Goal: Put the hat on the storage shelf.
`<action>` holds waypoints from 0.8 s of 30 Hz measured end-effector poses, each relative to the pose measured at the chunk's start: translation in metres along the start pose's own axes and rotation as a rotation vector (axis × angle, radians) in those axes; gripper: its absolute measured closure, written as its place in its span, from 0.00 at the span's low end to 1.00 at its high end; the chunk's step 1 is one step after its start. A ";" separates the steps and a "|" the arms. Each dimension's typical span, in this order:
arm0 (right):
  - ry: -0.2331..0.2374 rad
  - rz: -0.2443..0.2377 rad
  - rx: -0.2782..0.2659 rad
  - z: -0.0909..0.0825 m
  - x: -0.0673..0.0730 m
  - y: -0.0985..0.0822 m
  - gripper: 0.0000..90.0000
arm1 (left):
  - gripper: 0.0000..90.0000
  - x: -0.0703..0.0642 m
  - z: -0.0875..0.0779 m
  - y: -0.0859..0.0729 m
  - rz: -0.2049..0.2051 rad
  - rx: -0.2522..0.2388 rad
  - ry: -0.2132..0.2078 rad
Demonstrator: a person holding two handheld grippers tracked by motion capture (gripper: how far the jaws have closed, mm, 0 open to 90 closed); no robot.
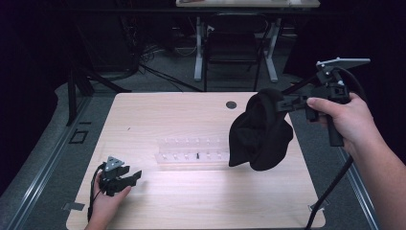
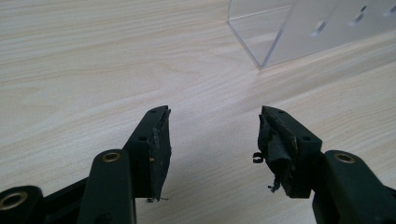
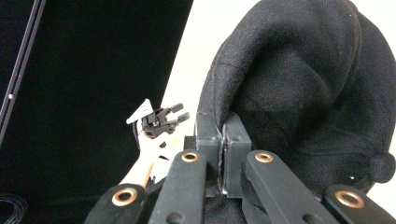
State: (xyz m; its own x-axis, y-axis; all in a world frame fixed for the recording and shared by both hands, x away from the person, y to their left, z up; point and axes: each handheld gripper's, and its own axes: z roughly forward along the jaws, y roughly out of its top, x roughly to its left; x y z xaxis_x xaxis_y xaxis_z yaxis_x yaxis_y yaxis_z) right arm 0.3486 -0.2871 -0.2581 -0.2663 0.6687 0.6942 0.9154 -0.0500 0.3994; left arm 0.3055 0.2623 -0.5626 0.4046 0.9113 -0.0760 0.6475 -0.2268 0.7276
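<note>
Right claw (image 3: 223, 158) on soft black cloth (image 3: 299, 93)

The worktop (image 1: 158, 120) is brightly lit from above while the room around it sinks into darkness. The black cloth (image 3: 299, 88) shows little detail, with the surface behind it glaring white.

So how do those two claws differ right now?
The left claw stands open with nothing between its jaws, low by the wooden table; the right claw is shut on a black cloth and raised, with the cloth hanging. Both are black, hand-held and trail a cable.
</note>
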 end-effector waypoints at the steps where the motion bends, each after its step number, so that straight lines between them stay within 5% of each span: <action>1: 0.000 -0.002 0.000 0.002 0.001 0.001 0.98 | 0.49 0.000 0.000 0.000 0.001 0.000 -0.001; 24: 0.018 -0.024 0.033 0.049 0.018 0.030 0.98 | 0.49 0.001 0.000 0.001 -0.005 -0.006 -0.004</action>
State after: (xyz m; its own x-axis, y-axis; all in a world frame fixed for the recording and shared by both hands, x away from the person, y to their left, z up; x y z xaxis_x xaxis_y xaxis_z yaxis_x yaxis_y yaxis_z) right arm 0.3861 -0.2401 -0.2625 -0.2932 0.6558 0.6956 0.9181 -0.0099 0.3963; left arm 0.3062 0.2627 -0.5623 0.4039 0.9111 -0.0821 0.6458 -0.2204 0.7310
